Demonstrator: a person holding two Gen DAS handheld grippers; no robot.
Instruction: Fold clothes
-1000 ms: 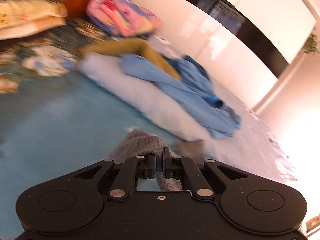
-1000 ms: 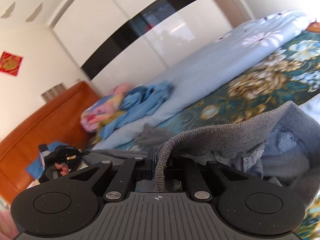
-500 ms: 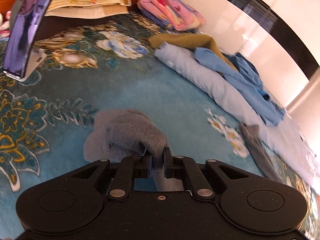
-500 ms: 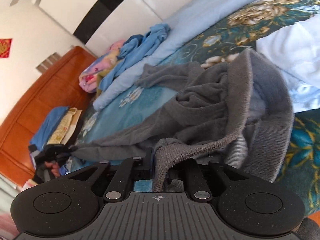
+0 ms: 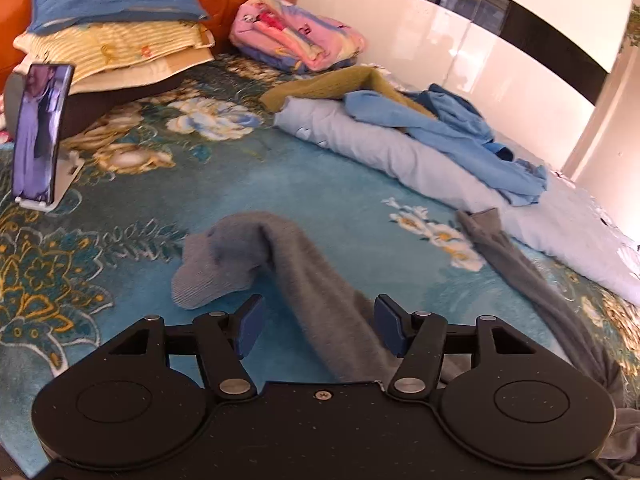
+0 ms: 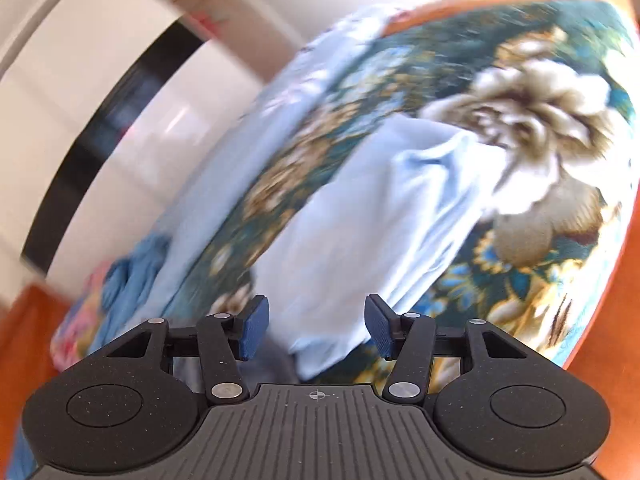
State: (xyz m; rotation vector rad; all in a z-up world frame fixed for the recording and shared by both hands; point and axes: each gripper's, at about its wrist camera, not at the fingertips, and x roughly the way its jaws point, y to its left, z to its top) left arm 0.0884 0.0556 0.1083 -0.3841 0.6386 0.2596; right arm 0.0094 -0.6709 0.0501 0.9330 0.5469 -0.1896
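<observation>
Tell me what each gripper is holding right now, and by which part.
Nothing. The left gripper is open over the grey sweater's sleeve; the right gripper is open above a light blue garment.

My left gripper (image 5: pixel 316 330) fills the bottom of the frame, its blue-padded jaws spread wide apart and gripping nothing. A grey sweater sleeve (image 5: pixel 288 264) lies on the teal floral bedspread (image 5: pixel 168 200), running up from between my jaws to a folded cuff at centre frame. A phone on a white stand (image 5: pixel 38 136) stands upright at the left edge. Stacked pillows (image 5: pixel 116 36) sit upper left, a pink folded blanket (image 5: pixel 296 32) upper centre, and rumpled blue clothes (image 5: pixel 452 136) on a pale blue quilt (image 5: pixel 380 148) at right.
</observation>
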